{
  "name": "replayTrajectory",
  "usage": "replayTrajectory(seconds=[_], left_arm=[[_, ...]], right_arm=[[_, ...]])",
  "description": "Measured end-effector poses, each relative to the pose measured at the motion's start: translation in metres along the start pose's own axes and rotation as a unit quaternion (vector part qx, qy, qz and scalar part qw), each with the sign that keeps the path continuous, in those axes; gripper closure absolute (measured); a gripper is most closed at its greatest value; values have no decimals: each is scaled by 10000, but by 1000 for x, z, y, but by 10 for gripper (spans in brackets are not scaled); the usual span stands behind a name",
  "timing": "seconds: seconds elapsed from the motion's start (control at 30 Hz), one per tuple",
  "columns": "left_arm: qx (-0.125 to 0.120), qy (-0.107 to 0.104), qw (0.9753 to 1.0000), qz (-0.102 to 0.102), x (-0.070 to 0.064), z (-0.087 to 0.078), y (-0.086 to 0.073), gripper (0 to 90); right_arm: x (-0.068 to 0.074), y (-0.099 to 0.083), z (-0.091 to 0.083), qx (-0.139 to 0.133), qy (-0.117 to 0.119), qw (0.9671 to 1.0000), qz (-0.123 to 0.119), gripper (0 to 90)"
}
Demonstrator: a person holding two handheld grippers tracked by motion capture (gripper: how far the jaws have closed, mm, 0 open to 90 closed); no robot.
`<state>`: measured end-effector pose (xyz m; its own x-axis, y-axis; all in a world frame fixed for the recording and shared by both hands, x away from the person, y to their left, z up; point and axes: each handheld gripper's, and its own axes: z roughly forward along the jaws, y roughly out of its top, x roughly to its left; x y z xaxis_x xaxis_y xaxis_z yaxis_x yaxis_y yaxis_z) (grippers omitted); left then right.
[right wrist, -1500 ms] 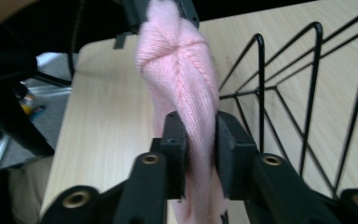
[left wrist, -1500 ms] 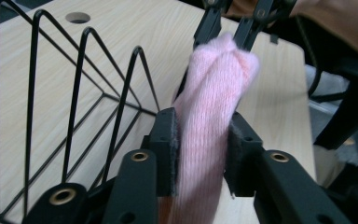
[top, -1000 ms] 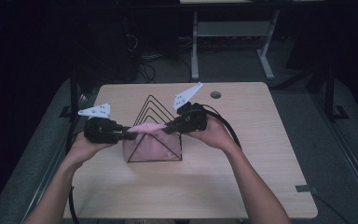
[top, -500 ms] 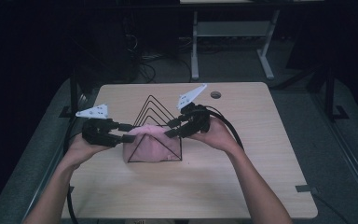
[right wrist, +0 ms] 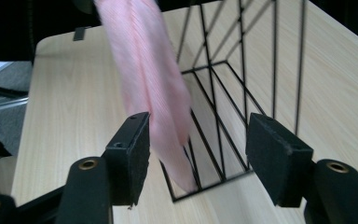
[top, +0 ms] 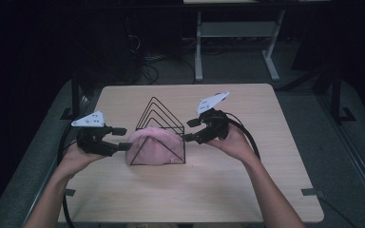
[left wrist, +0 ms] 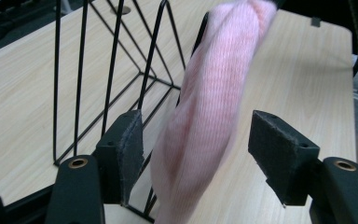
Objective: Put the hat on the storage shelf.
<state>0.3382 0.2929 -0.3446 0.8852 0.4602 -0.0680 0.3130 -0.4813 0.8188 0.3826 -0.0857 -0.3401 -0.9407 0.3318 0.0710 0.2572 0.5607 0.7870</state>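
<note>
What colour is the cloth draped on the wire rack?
Pale pink, a ribbed knit cloth; clearest in the left gripper view.

Pink knitted cloth (left wrist: 214, 102) hung between wide-apart black jaws, beside wire rack (left wrist: 121, 79) on wooden desk (left wrist: 298, 70).

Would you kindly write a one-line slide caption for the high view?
Two hand-held grippers, left gripper and right gripper, both open, flank a pink cloth draped in a black wire rack on a wooden table.

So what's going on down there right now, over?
Both tongs open: left and right flank the rack. Pink cloth draped over black wire rack, unheld. Nothing in the way.
</note>
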Motion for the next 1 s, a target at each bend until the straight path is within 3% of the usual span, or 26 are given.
replayTrajectory(seconds=[0.1, 0.5, 0.77, 1.0], left_arm=[[22, 105, 9999, -33, 0, -1, -4, 334], [171, 359, 9991, -148, -2, -1, -16, 306], [246, 576, 9977, -272, -6, -4, -34, 287], [226, 630, 9971, -374, -11, -7, -47, 272]], right_arm=[[-3, -13, -8, 38, -158, 9997, 156, 357], [-10, -37, -26, 58, -396, 9982, 440, 320], [-15, -74, -47, 122, -635, 9952, 728, 301], [-11, -98, -64, 133, -786, 9928, 897, 285]])
